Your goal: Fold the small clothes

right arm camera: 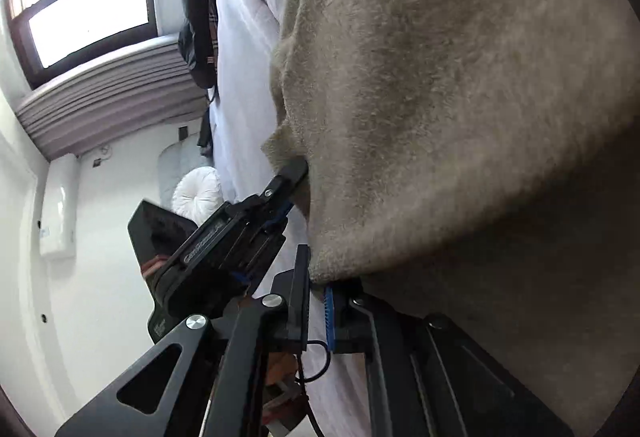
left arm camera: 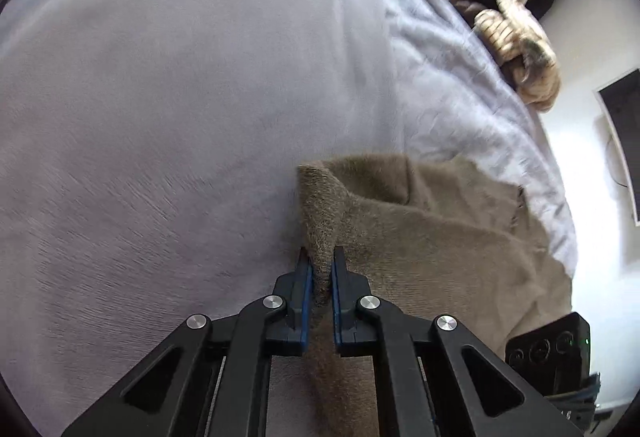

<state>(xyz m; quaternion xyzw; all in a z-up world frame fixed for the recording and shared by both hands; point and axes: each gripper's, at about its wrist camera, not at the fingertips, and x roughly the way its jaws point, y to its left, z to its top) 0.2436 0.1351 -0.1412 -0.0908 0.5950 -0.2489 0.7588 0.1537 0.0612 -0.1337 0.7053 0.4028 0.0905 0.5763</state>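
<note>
Left wrist view: a soft, fuzzy tan garment (left arm camera: 420, 233) is pinched at its edge by the left gripper (left arm camera: 321, 269), toward 6 o'clock; it is judged light and limp. The right gripper (right arm camera: 316, 277) is clamped on the hem beside it; edges are judged the best hold.

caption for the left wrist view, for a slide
Left claw shut on a corner of the tan garment on the grey bedspread.
</note>
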